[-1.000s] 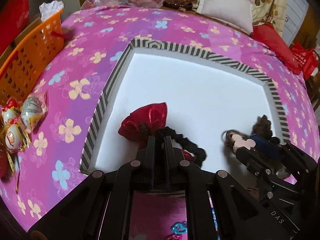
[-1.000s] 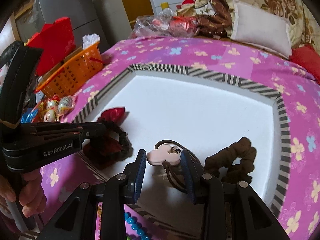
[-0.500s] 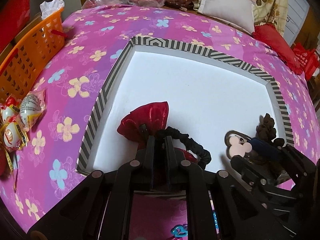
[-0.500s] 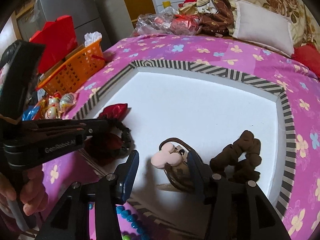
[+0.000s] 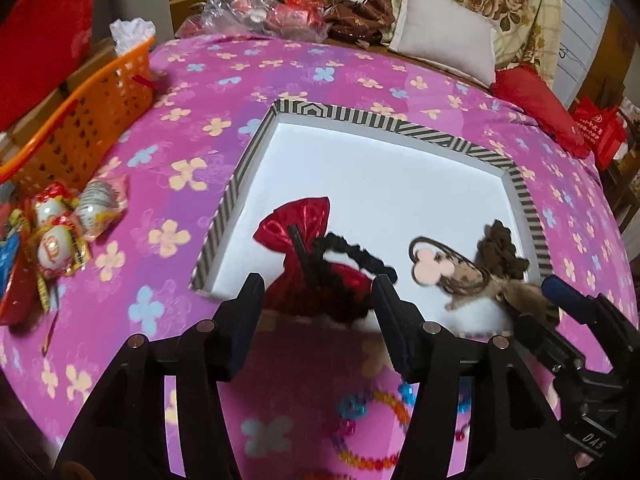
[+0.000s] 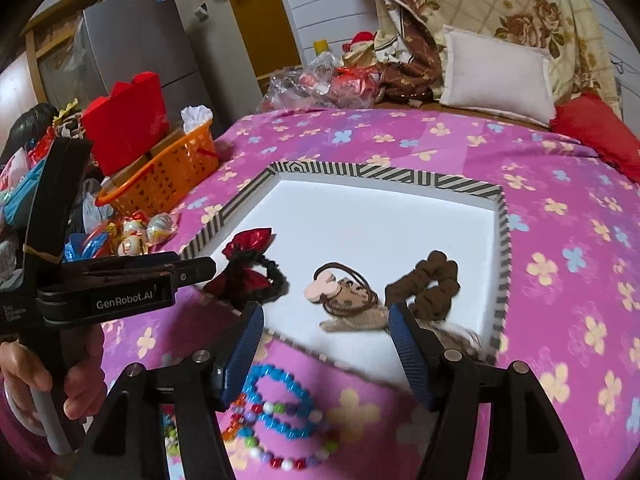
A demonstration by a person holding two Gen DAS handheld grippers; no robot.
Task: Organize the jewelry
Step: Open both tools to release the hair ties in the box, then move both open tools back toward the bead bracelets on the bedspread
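Hair ties lie beyond both spread tongs.

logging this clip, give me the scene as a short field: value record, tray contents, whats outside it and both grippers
tray: white tray with striped rim on pink floral bedspread
in tray, left: red bow with black scrunchie
in tray, middle: hair tie with pink mouse-shaped charm
in tray, right: brown scrunchie
outside tray, near edge: blue bead bracelet, multicolour bead bracelet
left of tray: orange basket, wrapped eggs
left gripper: open, empty, near the bow
right gripper: open, empty, near the mouse hair tie
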